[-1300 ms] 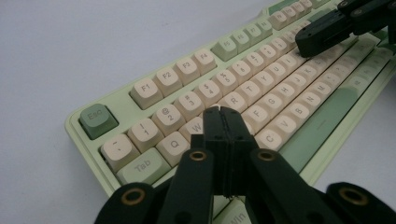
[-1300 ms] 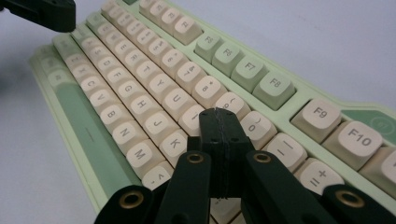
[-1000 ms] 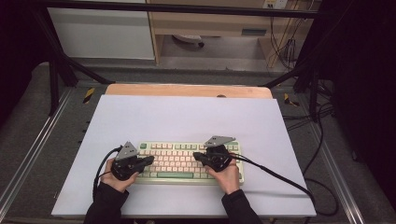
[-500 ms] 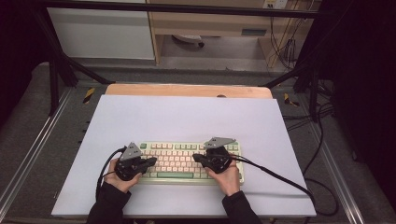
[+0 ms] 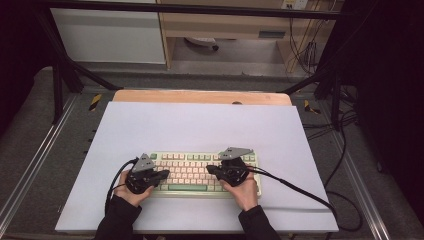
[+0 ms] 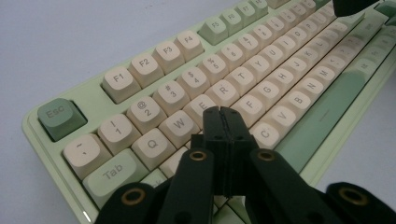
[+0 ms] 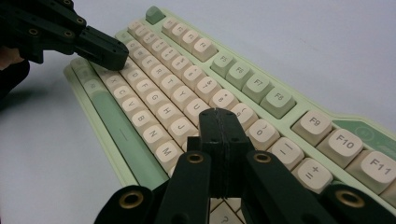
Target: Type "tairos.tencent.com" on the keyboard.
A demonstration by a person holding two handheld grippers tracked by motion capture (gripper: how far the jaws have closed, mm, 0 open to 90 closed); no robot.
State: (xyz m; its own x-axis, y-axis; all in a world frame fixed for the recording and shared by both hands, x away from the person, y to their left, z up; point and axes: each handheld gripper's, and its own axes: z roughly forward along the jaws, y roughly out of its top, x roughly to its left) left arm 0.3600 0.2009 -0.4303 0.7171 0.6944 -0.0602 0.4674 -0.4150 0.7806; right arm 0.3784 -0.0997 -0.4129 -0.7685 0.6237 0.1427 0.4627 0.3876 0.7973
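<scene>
A pale green keyboard [image 5: 192, 171] with cream keys lies near the front edge of the white table top. My left gripper [image 5: 164, 174] is shut and empty, its tip low over the left letter keys [image 6: 243, 77] near the D key. My right gripper [image 5: 210, 169] is also shut with nothing in it, poised just above the right letter keys [image 7: 187, 70] around K. Both tips point inward toward each other. In the right gripper view the left gripper [image 7: 100, 49] hovers over the keyboard's far end. The right gripper's dark tip [image 6: 355, 5] appears at the top of the left gripper view.
The white sheet [image 5: 200, 125] covers a wooden table whose back edge [image 5: 200, 96] shows. A black cable [image 5: 300, 187] runs from the right gripper across the sheet to the right. Metal frame rails and loose cables flank the table.
My left gripper has edged slightly to the right over the keyboard. The right gripper has stayed put, and both remain shut.
</scene>
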